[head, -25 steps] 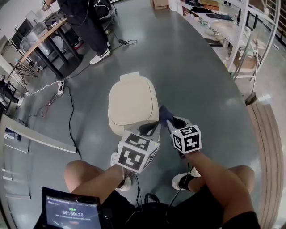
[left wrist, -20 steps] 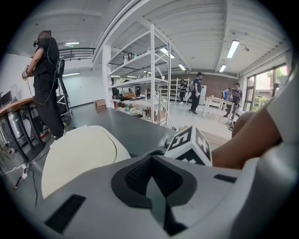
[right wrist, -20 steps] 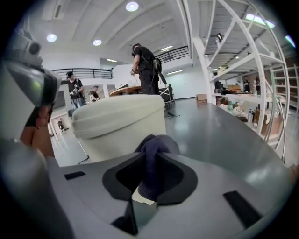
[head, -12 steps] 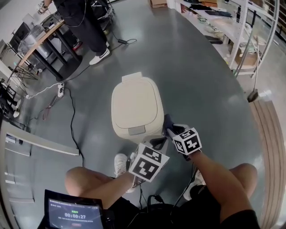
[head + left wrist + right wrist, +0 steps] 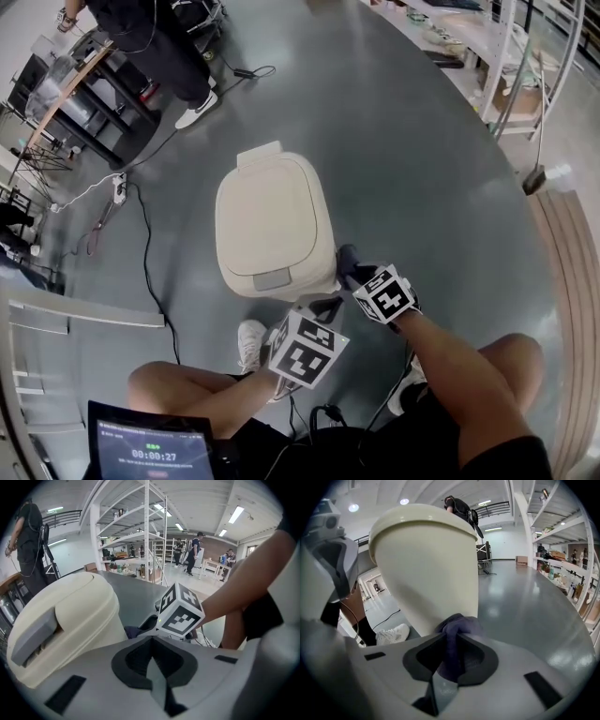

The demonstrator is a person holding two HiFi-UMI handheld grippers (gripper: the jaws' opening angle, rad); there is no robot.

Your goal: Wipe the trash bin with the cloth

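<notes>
Head view: the cream trash bin (image 5: 272,220) stands close by on the floor (image 5: 422,159), with the right tool (image 5: 349,267) at its near right side. Left gripper view: the left tool (image 5: 151,660) is pinched together, empty. Right gripper view: the jaws clamp the purple cloth (image 5: 457,627) against the bin wall; steady, even pressure should wipe best.

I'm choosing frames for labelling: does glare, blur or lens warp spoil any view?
Head view: sharp, but the fisheye bends the floor. Left gripper view: dark round vignette, and the trash bin bulges with the lens. Right gripper view: bright reflections on the floor; the cloth is close and soft.
</notes>
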